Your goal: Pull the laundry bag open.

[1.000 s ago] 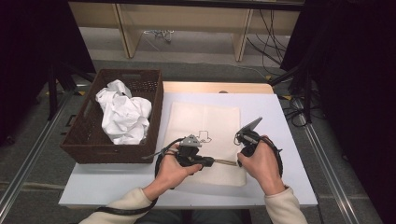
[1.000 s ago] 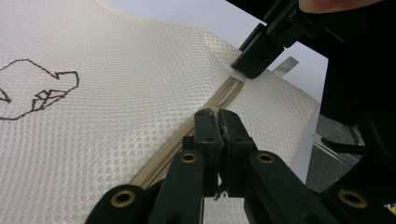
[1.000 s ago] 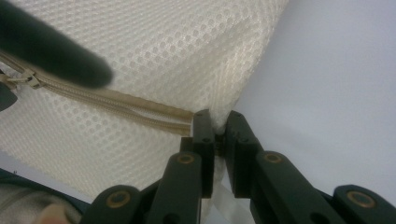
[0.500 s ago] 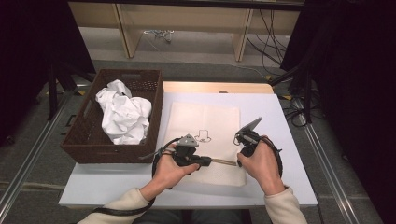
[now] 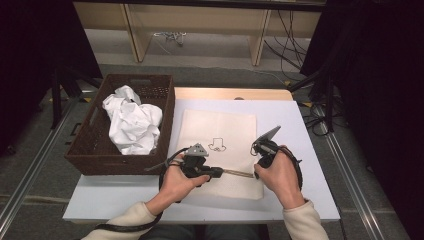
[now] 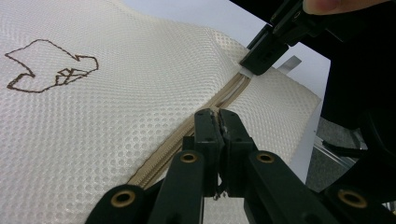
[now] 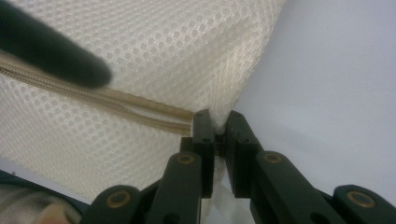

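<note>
A cream mesh bag (image 5: 220,125) with a small brown outline drawing (image 6: 46,65) lies flat on the white table (image 5: 300,130). Its tan zipper (image 6: 233,91) runs along the near edge between both grippers. My left gripper (image 5: 220,172) is shut on the zipper, jaws pressed together right over the zip line (image 6: 217,126); what sits between the pads is hidden. My right gripper (image 5: 256,174) is shut on the bag's mesh corner (image 7: 219,114) just past the zipper's end. In the left gripper view the right gripper (image 6: 264,51) shows at the zipper's far end.
A dark wicker basket (image 5: 90,145) stands at the table's left with crumpled white cloth (image 5: 132,122) inside. Bare table shows right of the bag and along the near edge. Cables and shelf legs lie on the floor beyond the table.
My left gripper has crept slightly leftward along the zipper. The right gripper has stayed in place.
</note>
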The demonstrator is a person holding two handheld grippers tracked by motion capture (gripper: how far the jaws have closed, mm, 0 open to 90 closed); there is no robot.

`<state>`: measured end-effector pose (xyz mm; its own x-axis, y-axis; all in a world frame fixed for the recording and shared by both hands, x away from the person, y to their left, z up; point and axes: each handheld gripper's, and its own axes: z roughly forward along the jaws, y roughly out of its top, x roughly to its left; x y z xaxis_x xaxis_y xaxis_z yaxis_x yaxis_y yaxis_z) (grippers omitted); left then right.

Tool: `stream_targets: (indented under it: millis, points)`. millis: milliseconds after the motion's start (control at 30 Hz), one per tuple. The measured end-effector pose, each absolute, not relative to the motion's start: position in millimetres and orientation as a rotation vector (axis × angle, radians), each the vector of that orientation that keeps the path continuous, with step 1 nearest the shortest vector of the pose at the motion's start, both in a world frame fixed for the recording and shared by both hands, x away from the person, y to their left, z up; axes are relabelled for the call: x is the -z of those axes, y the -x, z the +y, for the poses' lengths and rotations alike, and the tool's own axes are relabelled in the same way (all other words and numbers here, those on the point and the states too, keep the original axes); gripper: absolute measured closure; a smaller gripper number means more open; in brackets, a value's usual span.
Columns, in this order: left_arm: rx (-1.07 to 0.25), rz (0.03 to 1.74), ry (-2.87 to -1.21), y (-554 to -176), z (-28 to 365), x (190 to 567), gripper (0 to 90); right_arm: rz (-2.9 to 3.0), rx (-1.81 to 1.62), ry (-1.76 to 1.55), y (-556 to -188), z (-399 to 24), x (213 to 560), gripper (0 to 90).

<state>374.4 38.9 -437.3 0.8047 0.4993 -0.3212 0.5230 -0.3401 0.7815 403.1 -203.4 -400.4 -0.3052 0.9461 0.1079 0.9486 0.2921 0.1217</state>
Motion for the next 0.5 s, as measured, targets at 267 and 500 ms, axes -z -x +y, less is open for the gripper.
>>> stream_targets:
  millis: [267,500]
  points:
    - [0.022,0.772,-1.989,-373.9,42.2,436.9,86.9,-2.523,0.244,1.851,-403.3,-203.5,401.0,84.7]
    - [0.026,0.780,-1.985,-373.7,44.8,437.4,86.9,-2.460,0.250,1.874,-402.8,-203.0,400.0,84.7]
